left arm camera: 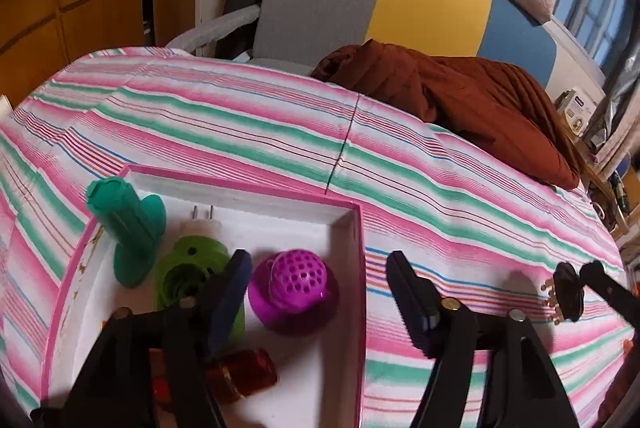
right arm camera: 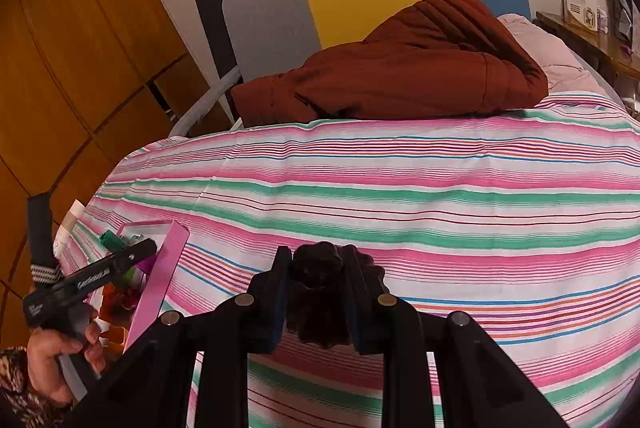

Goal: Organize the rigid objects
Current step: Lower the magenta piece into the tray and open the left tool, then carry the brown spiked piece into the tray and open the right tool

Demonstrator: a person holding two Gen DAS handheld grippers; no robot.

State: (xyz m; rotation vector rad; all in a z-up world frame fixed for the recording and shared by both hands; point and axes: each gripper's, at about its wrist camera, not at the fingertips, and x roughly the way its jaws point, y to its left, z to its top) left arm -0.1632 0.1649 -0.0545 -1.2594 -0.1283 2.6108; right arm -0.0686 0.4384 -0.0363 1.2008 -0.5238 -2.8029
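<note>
The right tongs [right arm camera: 316, 292] are clenched on a dark, knobbly-edged object [right arm camera: 316, 270], held over the striped bedspread [right arm camera: 440, 196], well to the right of the left tongs [left arm camera: 320, 292]. Those are released, jaws spread wide, straddling the right wall of the pink-rimmed box [left arm camera: 356, 268]. Inside it, ahead of the left finger, lie a purple perforated ball [left arm camera: 294, 288], a green plug-in piece [left arm camera: 188, 268] and a teal cylinder [left arm camera: 128, 228].
</note>
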